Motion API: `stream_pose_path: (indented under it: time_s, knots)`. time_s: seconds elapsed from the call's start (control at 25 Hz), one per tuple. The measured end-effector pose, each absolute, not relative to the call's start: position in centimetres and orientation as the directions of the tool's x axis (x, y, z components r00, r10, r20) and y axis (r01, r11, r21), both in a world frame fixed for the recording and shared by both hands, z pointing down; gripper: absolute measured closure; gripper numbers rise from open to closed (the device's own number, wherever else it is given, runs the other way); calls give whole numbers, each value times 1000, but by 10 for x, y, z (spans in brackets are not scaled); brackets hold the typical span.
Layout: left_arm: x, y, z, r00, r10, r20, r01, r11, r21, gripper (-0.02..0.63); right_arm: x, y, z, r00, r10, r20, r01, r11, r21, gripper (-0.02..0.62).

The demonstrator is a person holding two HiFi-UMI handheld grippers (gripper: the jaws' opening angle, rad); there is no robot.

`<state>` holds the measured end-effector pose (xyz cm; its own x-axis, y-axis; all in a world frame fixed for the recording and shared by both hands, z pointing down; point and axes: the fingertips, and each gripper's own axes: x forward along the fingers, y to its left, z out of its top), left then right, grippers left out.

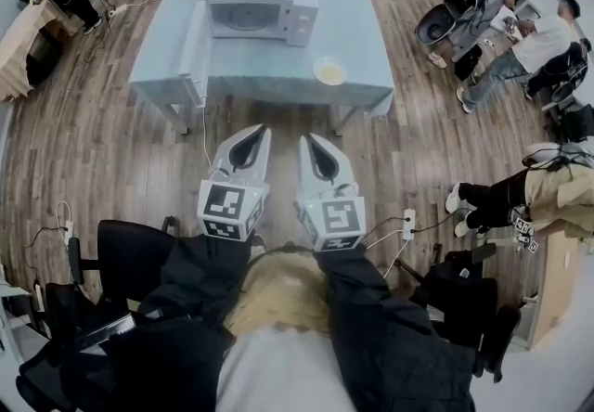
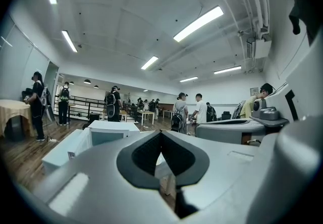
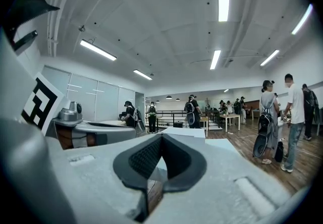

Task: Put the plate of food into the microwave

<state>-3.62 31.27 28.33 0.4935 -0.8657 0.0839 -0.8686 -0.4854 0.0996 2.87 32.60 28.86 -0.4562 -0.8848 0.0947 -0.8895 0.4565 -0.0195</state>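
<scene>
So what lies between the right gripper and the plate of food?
Head view: only wooden floor, then the table's front strip, lies between the right gripper and the plate of food.

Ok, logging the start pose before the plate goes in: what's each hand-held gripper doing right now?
Left hand-held gripper: closed, holding nothing.
Right hand-held gripper: closed, holding nothing.

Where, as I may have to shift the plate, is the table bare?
The table has a free strip along its near edge, in front of the microwave and left of the plate. Another bare patch lies right of the microwave, behind the plate. The left end beside the microwave also looks bare. The microwave fills the back middle.
</scene>
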Motion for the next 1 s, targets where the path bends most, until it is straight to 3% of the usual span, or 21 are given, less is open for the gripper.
stream_pose_path:
  time_s: [1.0]
  knots:
    - [-98, 286, 342, 480, -860, 173, -870, -443, 215, 609, -6, 302, 332, -370, -910, 185, -928, 372, -25, 598]
